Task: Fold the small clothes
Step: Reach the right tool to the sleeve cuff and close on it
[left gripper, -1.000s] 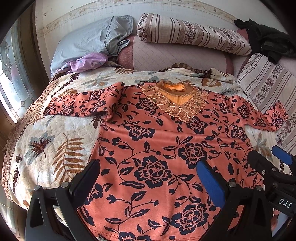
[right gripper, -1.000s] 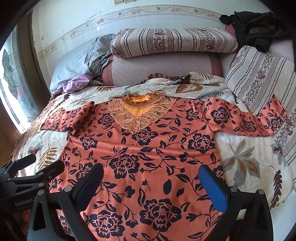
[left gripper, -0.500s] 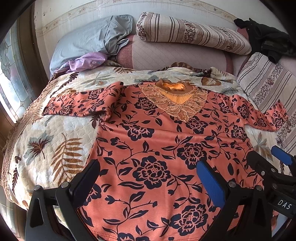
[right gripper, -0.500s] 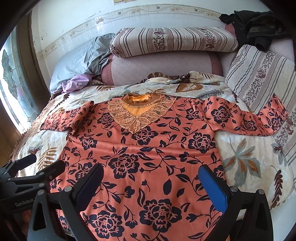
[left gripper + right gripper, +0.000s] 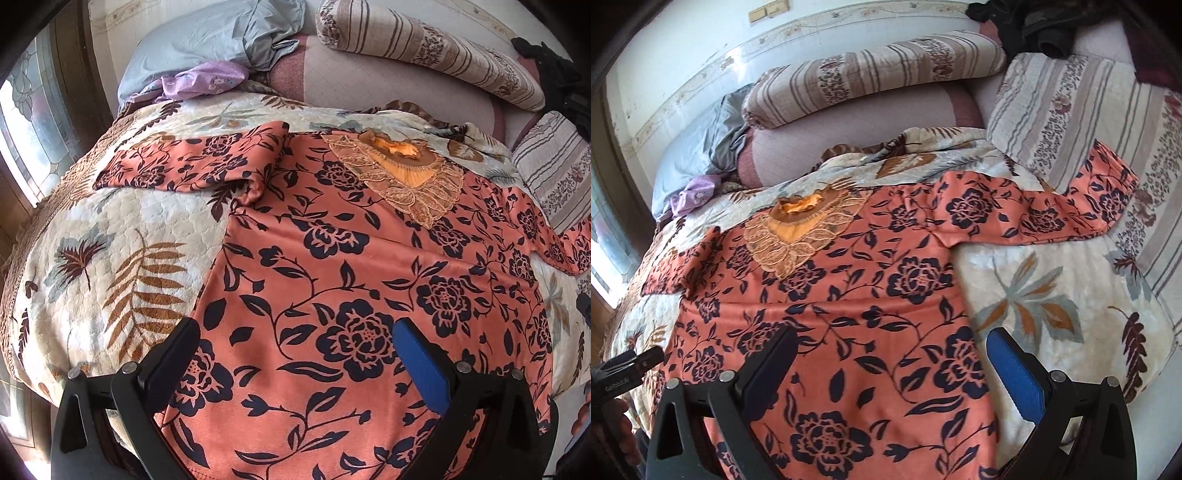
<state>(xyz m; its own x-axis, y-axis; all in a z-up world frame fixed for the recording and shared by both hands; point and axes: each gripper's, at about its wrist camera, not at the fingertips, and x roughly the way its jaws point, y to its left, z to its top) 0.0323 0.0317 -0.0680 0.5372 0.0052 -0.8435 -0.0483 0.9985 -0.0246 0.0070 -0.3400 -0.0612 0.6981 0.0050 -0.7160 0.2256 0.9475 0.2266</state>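
An orange floral blouse (image 5: 332,280) lies face up and spread flat on the leaf-patterned quilt (image 5: 110,266), filling the middle and lower half of both views, its lace collar (image 5: 410,184) toward the striped pillows (image 5: 871,77) at the top. In the left wrist view one sleeve (image 5: 192,162) stretches to the upper left. In the right wrist view the other sleeve (image 5: 1045,214) runs to the upper right, its cuff resting against a striped cushion (image 5: 1082,122).

The left gripper (image 5: 295,354) hangs over the hem region with its fingers spread wide, holding nothing. The right gripper (image 5: 890,358) is likewise spread and empty, straddling the blouse's side edge at lower centre.

The fabric looks thin, light and limp, probably a bit slick, so it should drape and slide, not hold a crease. I'd judge the cuffs or shoulder seams the best places to pinch, folding the sleeves inward first; the lace looks delicate and is best left alone.
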